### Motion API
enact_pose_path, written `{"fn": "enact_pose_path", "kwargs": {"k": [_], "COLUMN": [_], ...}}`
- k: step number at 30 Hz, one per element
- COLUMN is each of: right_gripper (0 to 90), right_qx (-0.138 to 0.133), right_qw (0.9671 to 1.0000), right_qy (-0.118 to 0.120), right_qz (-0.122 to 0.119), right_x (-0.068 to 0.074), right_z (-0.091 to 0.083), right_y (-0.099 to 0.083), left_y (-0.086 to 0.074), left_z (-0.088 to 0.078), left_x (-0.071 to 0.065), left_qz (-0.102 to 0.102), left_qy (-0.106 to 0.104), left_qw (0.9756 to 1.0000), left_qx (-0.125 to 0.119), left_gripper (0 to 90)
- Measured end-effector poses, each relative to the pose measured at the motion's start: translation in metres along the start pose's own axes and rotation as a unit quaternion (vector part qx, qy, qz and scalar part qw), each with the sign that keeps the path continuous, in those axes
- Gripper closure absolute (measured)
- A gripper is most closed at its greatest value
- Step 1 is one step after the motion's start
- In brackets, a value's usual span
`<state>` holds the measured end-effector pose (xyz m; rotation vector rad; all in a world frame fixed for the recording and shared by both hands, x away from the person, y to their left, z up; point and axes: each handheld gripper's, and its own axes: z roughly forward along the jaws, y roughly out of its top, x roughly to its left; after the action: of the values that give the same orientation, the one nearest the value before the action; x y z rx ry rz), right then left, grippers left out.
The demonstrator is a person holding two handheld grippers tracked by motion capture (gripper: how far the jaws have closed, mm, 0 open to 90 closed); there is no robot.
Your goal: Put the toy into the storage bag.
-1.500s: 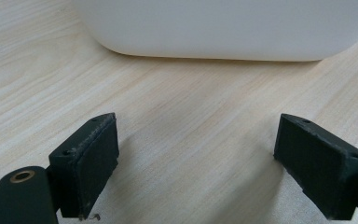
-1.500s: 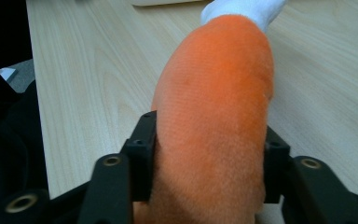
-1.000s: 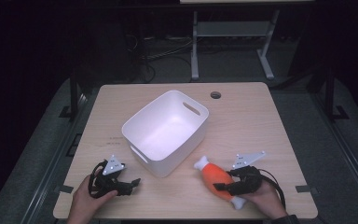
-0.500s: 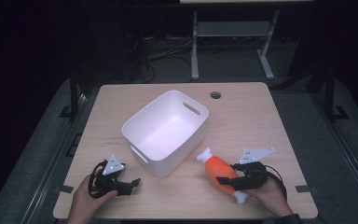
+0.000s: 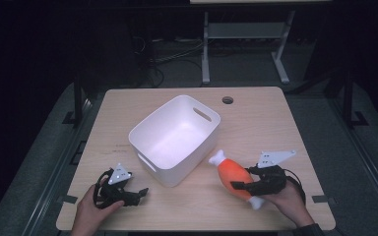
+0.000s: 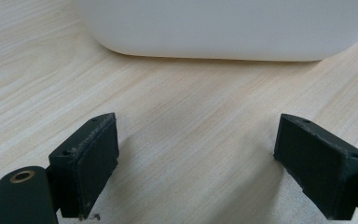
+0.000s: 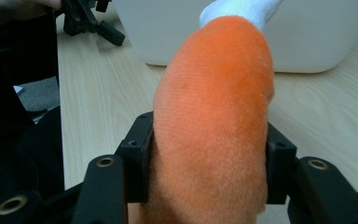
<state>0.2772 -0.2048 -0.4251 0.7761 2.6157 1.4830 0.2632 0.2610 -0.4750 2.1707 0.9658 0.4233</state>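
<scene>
An orange plush drumstick (image 5: 235,175) with white bone ends is clamped in my right gripper (image 5: 250,189) at the table's front right, lifted a little off the wood. In the right gripper view both black pads press into the orange plush drumstick (image 7: 214,126) from either side, its white tip pointing at the bin. A white plastic bin (image 5: 175,137) with cut-out handles stands empty in the middle of the table. My left gripper (image 5: 137,194) rests at the front left, open, with bare wood between its jaws; the white plastic bin (image 6: 223,28) wall lies just beyond them.
The wooden table (image 5: 256,123) has a round cable hole (image 5: 227,100) at its far side. Dark floor, cables and a white desk frame (image 5: 246,44) lie behind the table. In the right gripper view the left gripper (image 7: 91,21) shows at the top left.
My right gripper has lifted the drumstick slightly and swung it so that its white tip points more toward the bin. The left gripper has stayed put.
</scene>
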Motion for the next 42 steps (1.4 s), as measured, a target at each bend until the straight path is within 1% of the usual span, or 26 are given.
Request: {"fn": "enact_pose_path", "kwargs": {"k": [1,3,8,14,17,19,29,42], "right_gripper": [48.1,48.1,48.0,47.9,47.9,47.9,47.9,47.9], "right_qx": [-0.001,-0.004,-0.004,-0.008,-0.017,-0.017,-0.033,-0.049], "right_qw": [1.0,1.0,0.9996,0.9993,0.999,0.9989,0.9975,0.9962], "right_qy": [0.001,0.005,0.016,0.026,0.032,0.03,0.035,0.039], "right_qz": [-0.005,-0.006,-0.021,-0.025,-0.028,-0.031,-0.052,-0.061], "right_x": [-0.001,-0.001,-0.002,-0.002,-0.003,-0.003,-0.002,-0.004], "right_z": [-0.001,-0.002,-0.004,-0.006,-0.007,-0.009,-0.011,-0.009], "right_y": [0.001,0.004,0.011,0.017,0.022,0.026,0.046,0.063], "left_y": [0.0,0.0,0.0,0.0,0.0,0.0,0.0,0.0], "left_z": [0.0,0.0,0.0,0.0,0.0,0.0,0.0,0.0], "left_x": [0.0,0.0,0.0,0.0,0.0,0.0,0.0,0.0], "left_qz": [0.0,0.0,0.0,0.0,-0.002,-0.003,-0.003,-0.003], "left_qy": [0.0,0.0,0.0,0.0,-0.001,-0.001,0.0,-0.001], "left_qw": [1.0,1.0,1.0,1.0,1.0,1.0,1.0,1.0], "left_qx": [0.0,0.0,0.0,0.0,0.0,0.0,-0.001,-0.001], "left_gripper": [12.8,12.8,12.8,12.8,12.8,12.8,12.8,12.8]}}
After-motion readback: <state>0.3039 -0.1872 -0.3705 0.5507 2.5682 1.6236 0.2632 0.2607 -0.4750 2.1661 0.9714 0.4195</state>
